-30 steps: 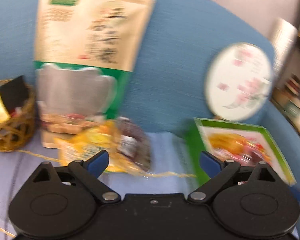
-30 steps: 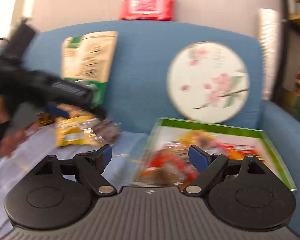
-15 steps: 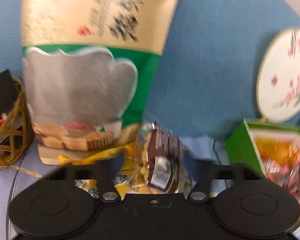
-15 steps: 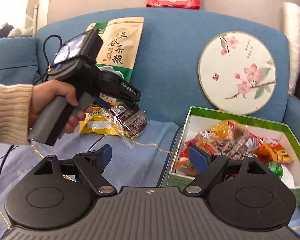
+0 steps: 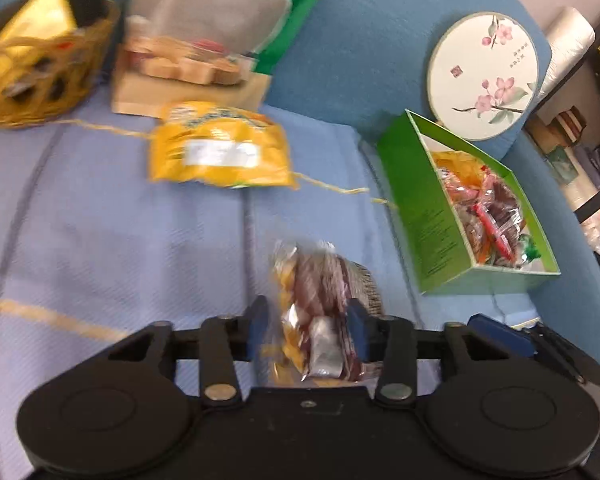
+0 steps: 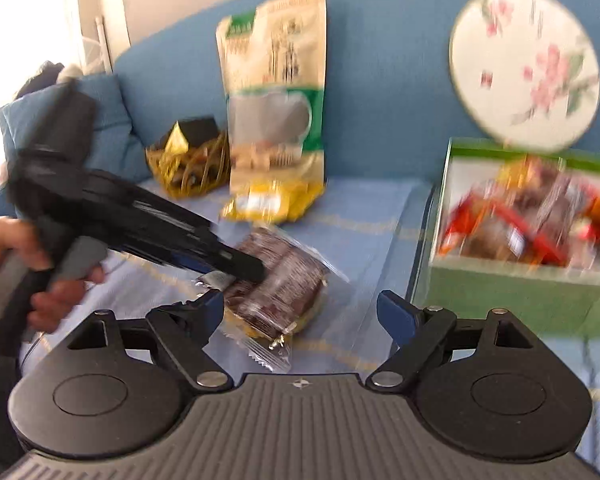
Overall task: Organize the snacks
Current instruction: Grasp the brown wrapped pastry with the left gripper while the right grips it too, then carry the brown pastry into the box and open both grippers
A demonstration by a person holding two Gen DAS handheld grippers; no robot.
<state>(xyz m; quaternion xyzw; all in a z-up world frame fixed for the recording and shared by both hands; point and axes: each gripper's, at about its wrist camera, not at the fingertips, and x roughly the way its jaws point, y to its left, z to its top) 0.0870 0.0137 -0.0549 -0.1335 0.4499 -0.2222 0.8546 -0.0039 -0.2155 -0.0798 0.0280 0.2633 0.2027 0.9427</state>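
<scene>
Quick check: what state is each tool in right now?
Left tool: closed on the brown snack packet.
Right tool: open, holding nothing.

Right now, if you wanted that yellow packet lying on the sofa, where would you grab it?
Probably by the near long edge of the yellow packet, coming from above and in front. It lies flat on the seat cover, so only a thin sealed edge suits the jaws; the standing pouch crowds its far side.

Both wrist views near, probably sharing green box (image 5: 428, 216).
</scene>
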